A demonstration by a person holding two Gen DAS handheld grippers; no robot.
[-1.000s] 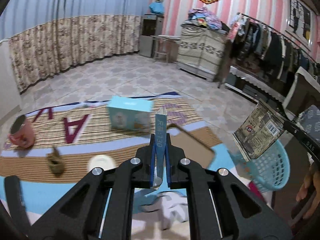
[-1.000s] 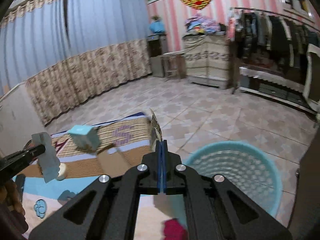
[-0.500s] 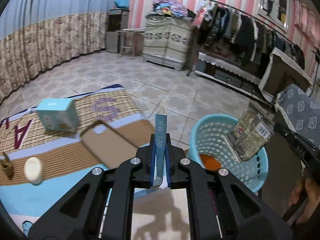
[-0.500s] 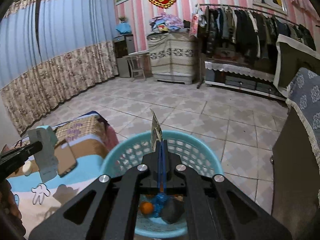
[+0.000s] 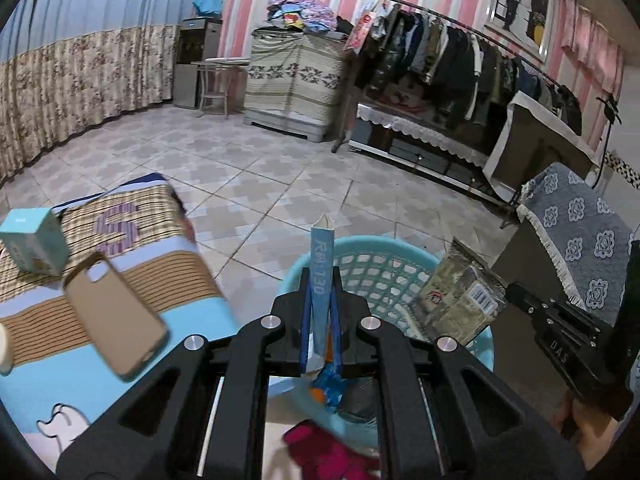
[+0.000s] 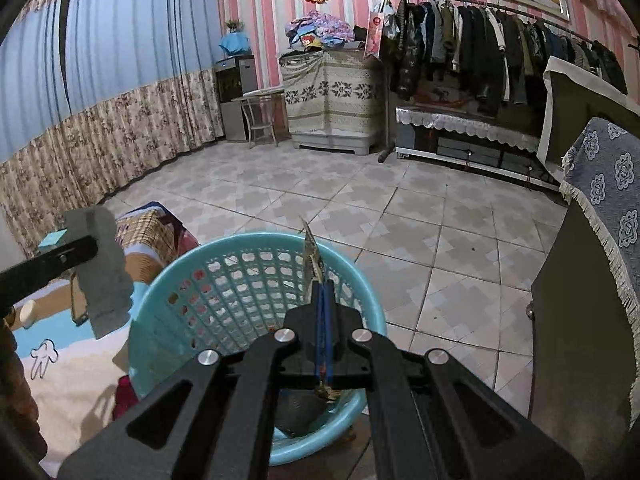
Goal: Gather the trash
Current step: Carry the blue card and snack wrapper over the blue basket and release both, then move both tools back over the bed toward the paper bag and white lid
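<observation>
From my left wrist camera, my left claw (image 5: 321, 312) is clamped tight on a thin blue packet (image 5: 322, 276) that stands upright between the 2 fingers, its printed edge facing me. Just beyond and below it sits the turquoise basket (image 5: 372, 264) on the tiled floor (image 5: 280, 176), with some wrappers and an orange scrap lying in its bottom. At the right, my right claw (image 5: 508, 292) comes in from the side, gripping a crinkled olive-and-tan wrapper (image 5: 460, 300) that hangs over the basket's right rim. To the left, a patterned mat (image 5: 120, 272) carries a tan phone case (image 5: 116, 312) and, farther left, a light blue box (image 5: 34, 246). A clothes rack (image 5: 460, 60) lines the far right wall. From my right wrist camera, my right claw (image 6: 322, 300) is pinched fully together on the same wrapper (image 6: 312, 256), seen edge-on and sticking up past the fingertips. The basket (image 6: 180, 280) lies directly beneath and ahead, its perforated wall and near rim filling the middle of the view. At the left edge, my left claw (image 6: 86, 246) reaches in with its packet (image 6: 102, 272), here looking grey, hanging just left of the basket's rim. A dark cabinet draped with a blue patterned cloth (image 6: 608, 200) stands at the right.
</observation>
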